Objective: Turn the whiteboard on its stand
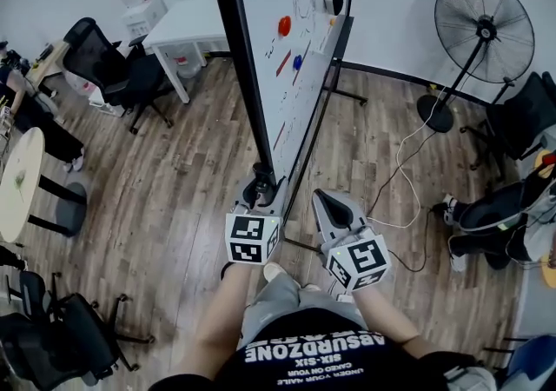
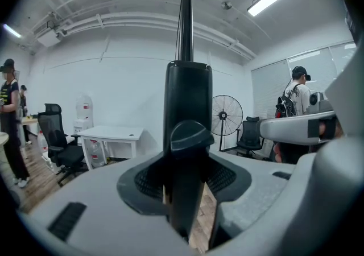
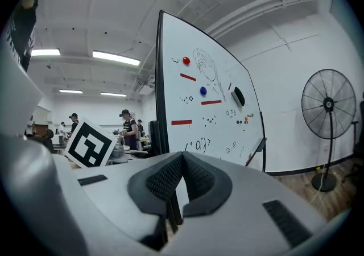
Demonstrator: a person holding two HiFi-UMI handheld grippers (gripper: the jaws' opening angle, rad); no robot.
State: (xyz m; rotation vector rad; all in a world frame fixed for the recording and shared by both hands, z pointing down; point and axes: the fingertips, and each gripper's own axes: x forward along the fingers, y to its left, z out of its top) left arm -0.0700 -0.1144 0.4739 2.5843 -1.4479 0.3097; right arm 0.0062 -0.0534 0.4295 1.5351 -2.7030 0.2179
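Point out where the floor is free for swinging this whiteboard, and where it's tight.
Freest: the bare wooden plank floor left of the black-framed whiteboard, bordered by the black office chair and the white rectangular table. Right of it, floor is open to the black pedestal fan, but a white cable crosses it. Crowded: a seated person's legs at far right.

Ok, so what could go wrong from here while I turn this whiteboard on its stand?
1. Only the left claw grips the black edge post of the whiteboard; the right claw is shut and off it, so the post might slip or twist.
2. The white cable lies on the floor beside the stand and could snag it.
3. The fan stands near the far end; a wide swing may hit it.
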